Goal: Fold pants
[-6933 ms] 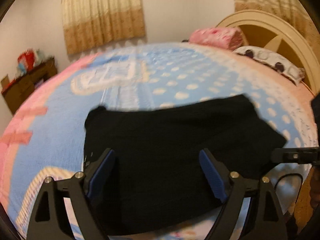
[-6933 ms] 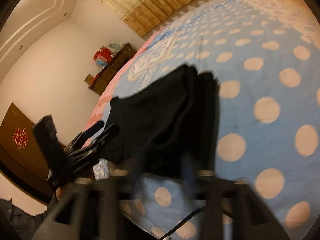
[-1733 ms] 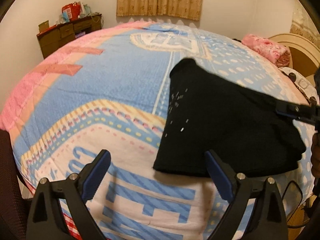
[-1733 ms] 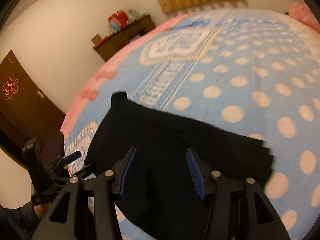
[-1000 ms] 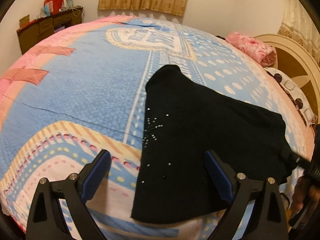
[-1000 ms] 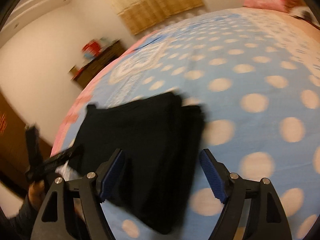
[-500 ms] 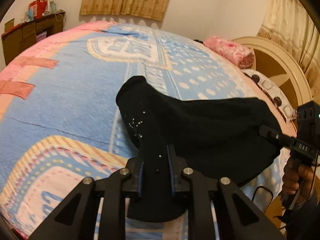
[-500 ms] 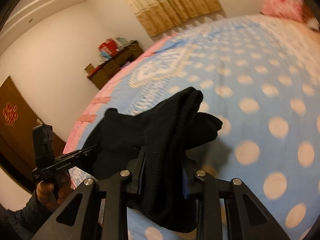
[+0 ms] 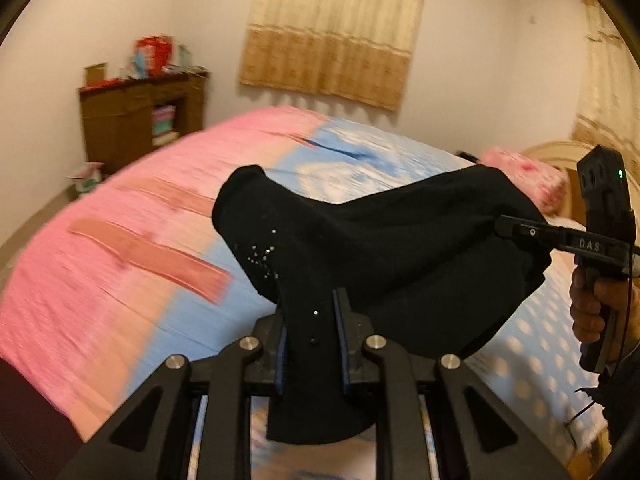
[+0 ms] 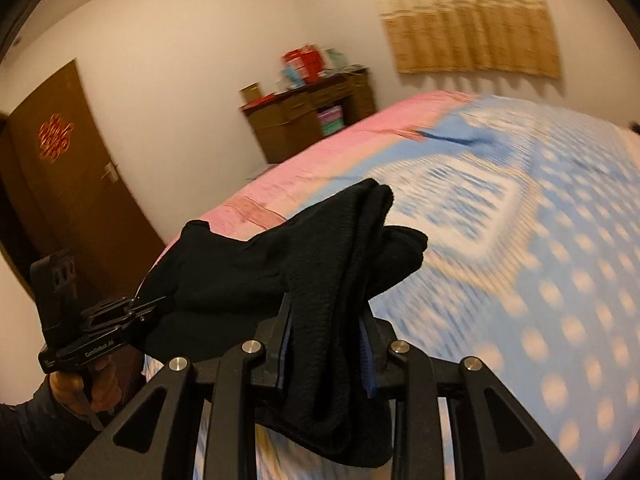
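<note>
The left gripper (image 9: 311, 344) is clamped on the black pants (image 9: 400, 248), and the right gripper (image 10: 326, 344) pinches their other end. The pants hang between them above the bed (image 9: 100, 248). Far behind stands a brown cabinet (image 9: 132, 120).

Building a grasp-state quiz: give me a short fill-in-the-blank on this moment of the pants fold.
1. Both grippers are shut on the black ____.
2. In the left wrist view, the left gripper pinches the fabric beside a cluster of small shiny ____.
3. The garment hangs lifted above the ____, not lying flat.
4. The wooden door carries a ____ knot ornament.

Missing words: pants; studs; bed; red
</note>
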